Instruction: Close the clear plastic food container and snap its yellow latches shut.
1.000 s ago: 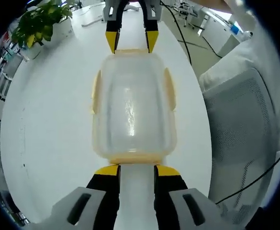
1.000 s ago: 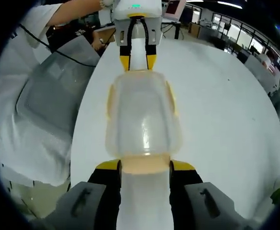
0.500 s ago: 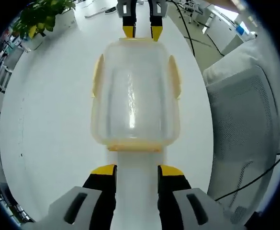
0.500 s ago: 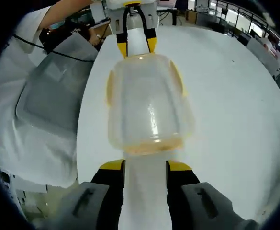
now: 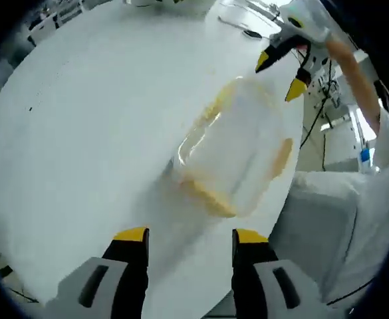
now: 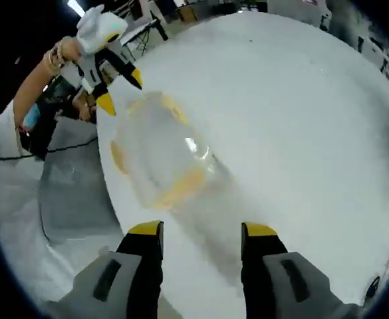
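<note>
Lying ahead of both grippers, clear container (image 5: 237, 159) on table (image 5: 81, 133), both grippers' jaws apart, empty

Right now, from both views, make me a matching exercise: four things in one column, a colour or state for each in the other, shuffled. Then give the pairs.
Column one:
1. container
2. latches
3. table
4. left gripper

Column two:
A. white
B. open, holding nothing
C. yellow
D. clear, standing on the table

Pairs: 1-D, 2-C, 3-A, 4-B. The right gripper is open too, and apart from the container.
</note>
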